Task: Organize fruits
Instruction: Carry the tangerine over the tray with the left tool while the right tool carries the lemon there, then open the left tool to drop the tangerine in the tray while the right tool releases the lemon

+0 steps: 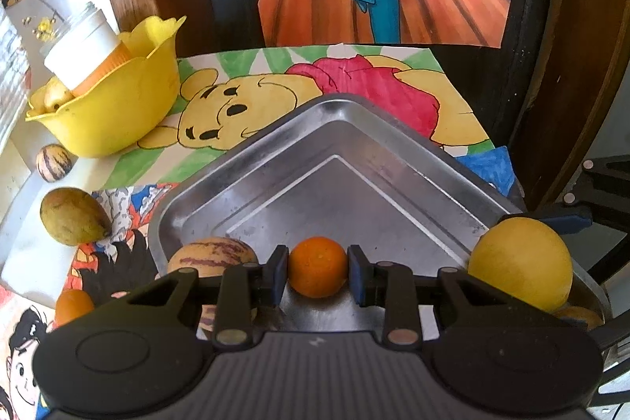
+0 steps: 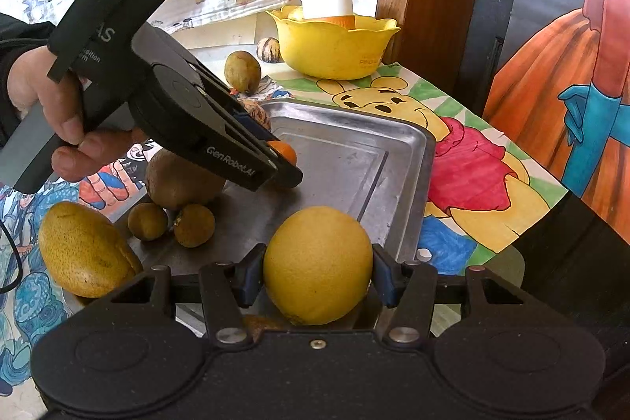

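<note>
On the square metal tray [image 1: 315, 160], left gripper [image 1: 318, 268] jaws clamp one small round orange [image 1: 318, 266]; right gripper [image 2: 317, 272] jaws clamp one large dimpled lemon [image 2: 318, 264].

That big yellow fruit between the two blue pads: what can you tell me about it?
The large yellow fruit is round, smooth and faintly dimpled, like a lemon or grapefruit, matte with no stem showing. The right gripper is shut on it, a blue pad pressing each side. It sits at the near edge of the metal tray, whether resting or lifted I cannot tell. The left camera shows it beside the tray's rim too.
</note>
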Motion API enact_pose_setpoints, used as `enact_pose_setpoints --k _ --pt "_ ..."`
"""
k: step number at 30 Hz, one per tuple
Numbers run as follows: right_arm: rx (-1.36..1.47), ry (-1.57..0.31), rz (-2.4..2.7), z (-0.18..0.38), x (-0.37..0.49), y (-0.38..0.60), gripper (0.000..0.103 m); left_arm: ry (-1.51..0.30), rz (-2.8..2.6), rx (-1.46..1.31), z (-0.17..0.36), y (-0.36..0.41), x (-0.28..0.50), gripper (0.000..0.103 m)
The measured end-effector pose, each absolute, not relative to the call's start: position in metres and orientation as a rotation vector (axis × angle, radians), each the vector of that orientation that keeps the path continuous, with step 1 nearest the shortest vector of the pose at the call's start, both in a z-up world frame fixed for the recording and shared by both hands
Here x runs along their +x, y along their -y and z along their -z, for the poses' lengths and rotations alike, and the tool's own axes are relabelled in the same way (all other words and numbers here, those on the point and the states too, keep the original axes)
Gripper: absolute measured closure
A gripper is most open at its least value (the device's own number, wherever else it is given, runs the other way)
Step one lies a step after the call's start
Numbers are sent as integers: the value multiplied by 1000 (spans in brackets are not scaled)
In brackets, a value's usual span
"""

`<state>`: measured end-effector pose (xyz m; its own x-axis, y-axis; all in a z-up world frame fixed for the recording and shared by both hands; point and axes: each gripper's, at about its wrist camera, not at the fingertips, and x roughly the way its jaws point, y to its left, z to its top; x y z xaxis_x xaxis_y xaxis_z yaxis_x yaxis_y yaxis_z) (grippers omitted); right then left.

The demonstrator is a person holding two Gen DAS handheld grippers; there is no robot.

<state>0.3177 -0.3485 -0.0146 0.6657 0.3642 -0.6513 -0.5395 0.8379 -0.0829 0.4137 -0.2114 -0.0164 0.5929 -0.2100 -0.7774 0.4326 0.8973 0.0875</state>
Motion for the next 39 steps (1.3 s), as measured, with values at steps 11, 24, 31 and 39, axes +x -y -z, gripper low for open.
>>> enact_pose_setpoints --k 11,24,31,39 --pt "-268 -667 -498 13 317 352 45 -887 375 244 14 208 415 67" --pt "-231 -653 -455 4 304 356 39 -834 362 209 -11 200 403 46" --pt "-196 -605 -430 -16 282 355 24 -759 322 189 -37 193 383 19" --pt "-117 -554 -385 -44 243 353 5 -700 263 65 -67 157 348 1"
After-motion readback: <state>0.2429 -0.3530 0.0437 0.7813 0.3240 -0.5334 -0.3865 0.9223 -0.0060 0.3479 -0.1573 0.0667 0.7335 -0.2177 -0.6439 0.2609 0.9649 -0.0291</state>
